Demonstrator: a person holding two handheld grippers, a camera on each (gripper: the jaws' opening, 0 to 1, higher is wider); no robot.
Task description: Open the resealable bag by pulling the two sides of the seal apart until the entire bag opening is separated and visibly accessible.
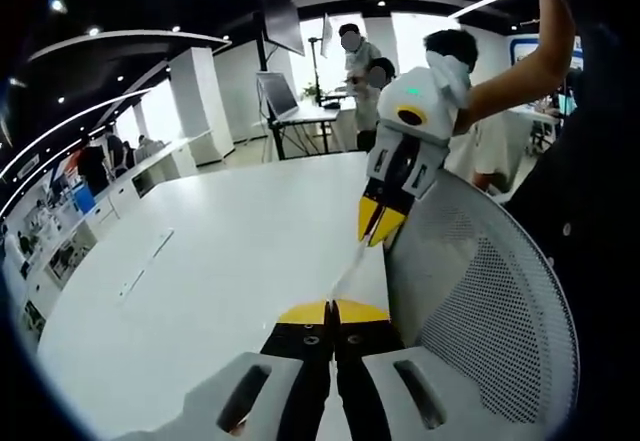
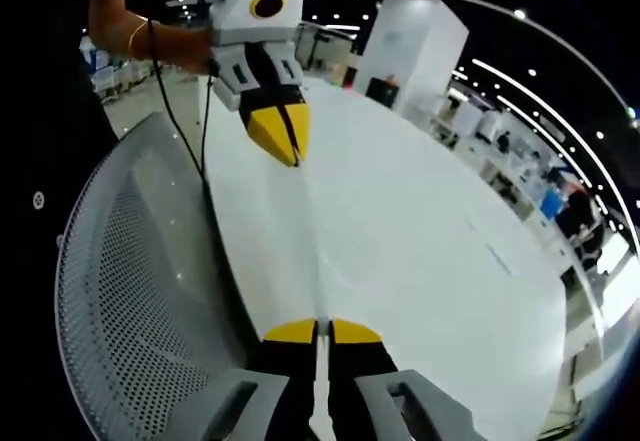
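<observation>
The resealable bag is clear film seen edge-on, a thin pale strip stretched between the two grippers above the white table. My left gripper is shut on its near end, yellow tips together. My right gripper comes in from the right, held by a raised arm, and pinches the far end. In the right gripper view the bag runs as a faint line from my right gripper, shut on it, up toward the left gripper. Whether the seal is parted cannot be told.
A grey mesh chair back stands close beside the table edge, also seen in the right gripper view as the chair back. People stand by a desk with a monitor at the far side. The person's forearm rises at right.
</observation>
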